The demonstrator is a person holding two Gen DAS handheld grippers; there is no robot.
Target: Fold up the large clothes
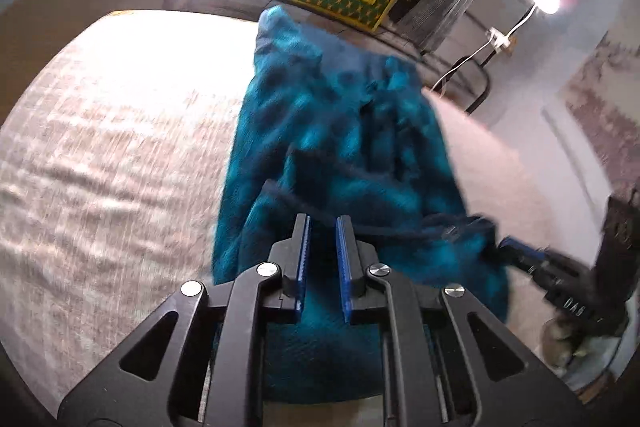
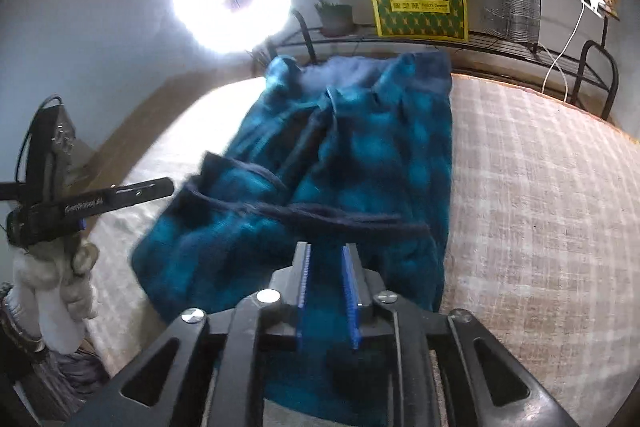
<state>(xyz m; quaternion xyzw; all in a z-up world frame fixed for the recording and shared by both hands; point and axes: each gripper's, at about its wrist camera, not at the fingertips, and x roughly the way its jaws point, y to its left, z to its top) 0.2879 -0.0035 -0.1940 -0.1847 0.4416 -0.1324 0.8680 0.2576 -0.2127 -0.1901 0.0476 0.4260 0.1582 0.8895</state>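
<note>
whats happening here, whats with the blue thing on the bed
A person holding a gripper in each hand is folding a teal plaid garment, seemingly a robe with a dark belt, on a bed. The left gripper and right gripper each sit at its near edge, jaws narrowed with cloth between the pads. The far end lies flat near the headboard rail.

Left gripper and right gripper tilt down over the garment, jaws nearly together. The right pinches its edge; the left's hold is unclear.
</note>
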